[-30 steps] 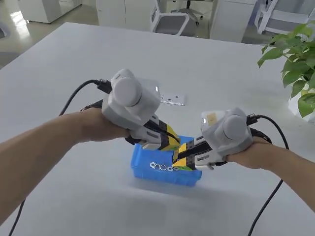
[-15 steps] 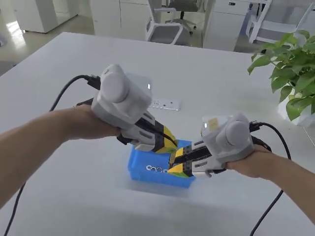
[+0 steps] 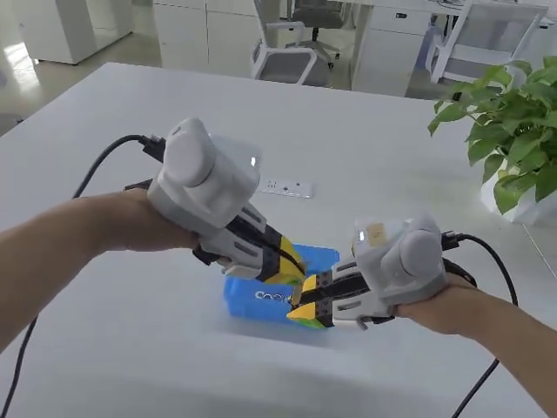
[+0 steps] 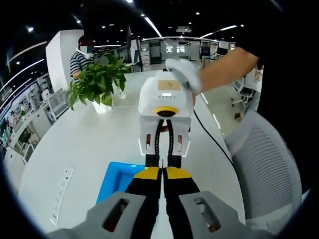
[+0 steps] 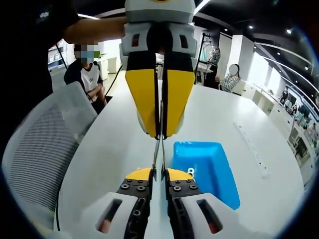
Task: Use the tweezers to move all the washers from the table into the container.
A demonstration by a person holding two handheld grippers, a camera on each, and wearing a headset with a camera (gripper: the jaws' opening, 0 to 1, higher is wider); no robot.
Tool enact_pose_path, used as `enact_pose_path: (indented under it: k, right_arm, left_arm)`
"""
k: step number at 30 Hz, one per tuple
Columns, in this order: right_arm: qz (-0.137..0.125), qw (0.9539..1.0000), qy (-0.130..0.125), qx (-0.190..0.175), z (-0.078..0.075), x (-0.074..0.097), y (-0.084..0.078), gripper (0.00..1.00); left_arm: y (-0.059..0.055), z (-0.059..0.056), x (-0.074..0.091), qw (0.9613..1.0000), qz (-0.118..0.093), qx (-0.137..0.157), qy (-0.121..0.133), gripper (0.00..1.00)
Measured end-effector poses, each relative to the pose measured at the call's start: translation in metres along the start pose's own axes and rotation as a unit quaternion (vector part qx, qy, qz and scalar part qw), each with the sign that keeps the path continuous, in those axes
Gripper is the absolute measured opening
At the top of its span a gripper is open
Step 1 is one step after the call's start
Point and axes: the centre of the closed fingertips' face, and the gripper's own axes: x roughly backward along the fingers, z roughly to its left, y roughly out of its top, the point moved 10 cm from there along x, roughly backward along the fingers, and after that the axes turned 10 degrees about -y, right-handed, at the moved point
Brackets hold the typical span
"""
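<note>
Left gripper (image 3: 295, 273): jaws pinched on tweezers (image 5: 158, 152).
Right gripper (image 3: 298, 312): jaws narrow, nipping the tweezers' tips.
Container (image 3: 324, 258): blue, beneath both; washers (image 3: 270, 297) inside.

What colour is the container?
Blue container, clearest in the right gripper view.

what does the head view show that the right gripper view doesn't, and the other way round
Head view: a potted plant at the table's edge, and a row of washers lying inside the blue container. Right gripper view: the thin tweezers running from the left gripper's tongs into the right gripper's tongs, a mesh chair back, and seated people. Shared: the blue container, both grippers tip to tip beside it, and the white table.
</note>
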Motion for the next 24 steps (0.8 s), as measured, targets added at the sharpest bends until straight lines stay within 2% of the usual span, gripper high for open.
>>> enact_pose_path:
  k: [4,8,14,17,21,24]
  right_arm:
    - [-0.005,1.0000,-0.003,-0.002,0.006,-0.001,0.001,0.10]
    - [0.002,1.0000,-0.005,-0.004,0.010,-0.001,0.000,0.08]
    - [0.022,0.9998,0.002,0.000,0.019,-0.004,-0.001,0.07]
    - [0.044,0.9989,0.009,0.010,0.022,-0.005,-0.001,0.07]
    - [0.051,0.9985,0.010,0.016,0.024,-0.003,-0.001,0.07]
    - [0.060,0.9979,0.013,0.023,0.025,-0.003,-0.003,0.07]
  left_arm:
    - [-0.001,-0.005,0.002,1.0000,0.002,0.000,-0.007,0.05]
    - [-0.005,-0.009,0.004,0.9999,0.004,0.003,-0.011,0.05]
    - [-0.014,-0.017,0.004,0.9997,0.014,0.009,-0.019,0.05]
    - [-0.021,-0.021,0.004,0.9994,0.022,0.014,-0.023,0.05]
    - [-0.027,-0.023,0.006,0.9993,0.025,0.017,-0.022,0.05]
    - [-0.034,-0.026,0.006,0.9988,0.040,0.017,-0.024,0.05]
